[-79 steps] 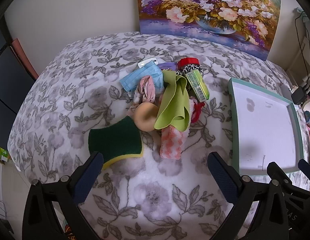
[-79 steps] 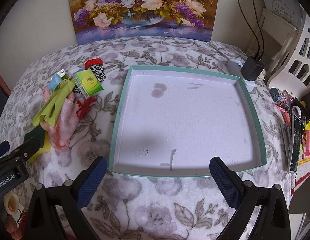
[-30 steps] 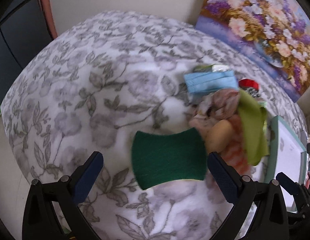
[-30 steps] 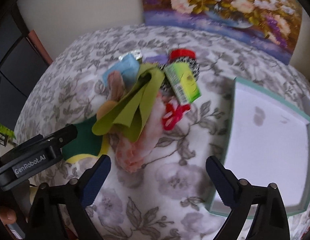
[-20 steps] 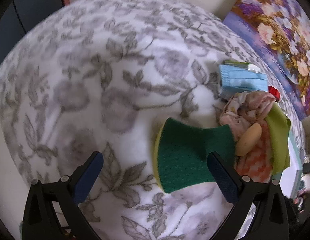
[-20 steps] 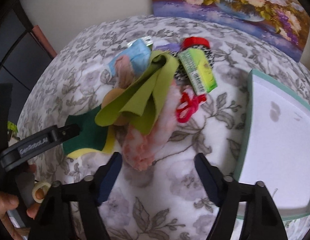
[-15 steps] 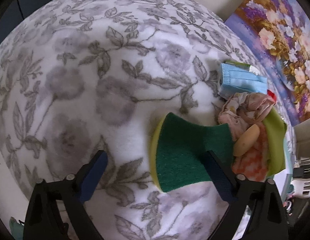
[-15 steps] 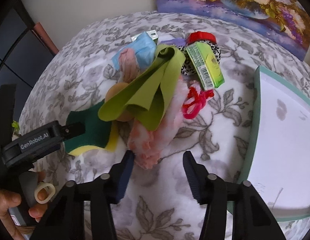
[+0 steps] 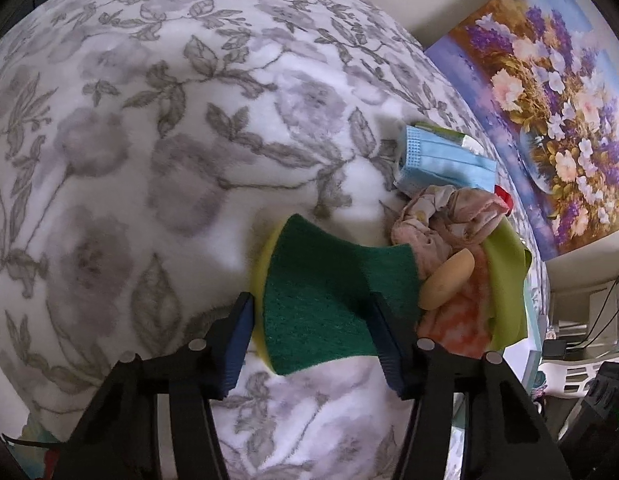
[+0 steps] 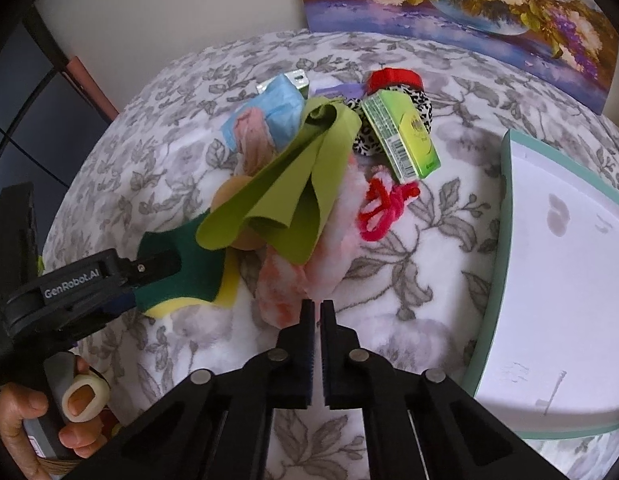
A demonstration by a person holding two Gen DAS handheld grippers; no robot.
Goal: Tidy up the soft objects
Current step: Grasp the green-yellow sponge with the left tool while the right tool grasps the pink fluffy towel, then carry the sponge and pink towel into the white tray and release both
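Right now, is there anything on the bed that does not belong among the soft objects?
Yes. A green cardboard box with a barcode lies in the pile, leaning on a leopard-print item. It looks rigid, unlike the cloths and sponge around it.

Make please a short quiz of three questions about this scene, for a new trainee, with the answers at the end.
1. True or false: the right gripper holds the pink fluffy cloth.
2. Which thing sits between the fingers of the left gripper? A) blue face mask B) green sponge C) red yarn
3. Fill in: the lime green cloth partly covers the tan round ____.

Key:
1. False; its jaws are shut just short of the cloth, empty.
2. B
3. sponge
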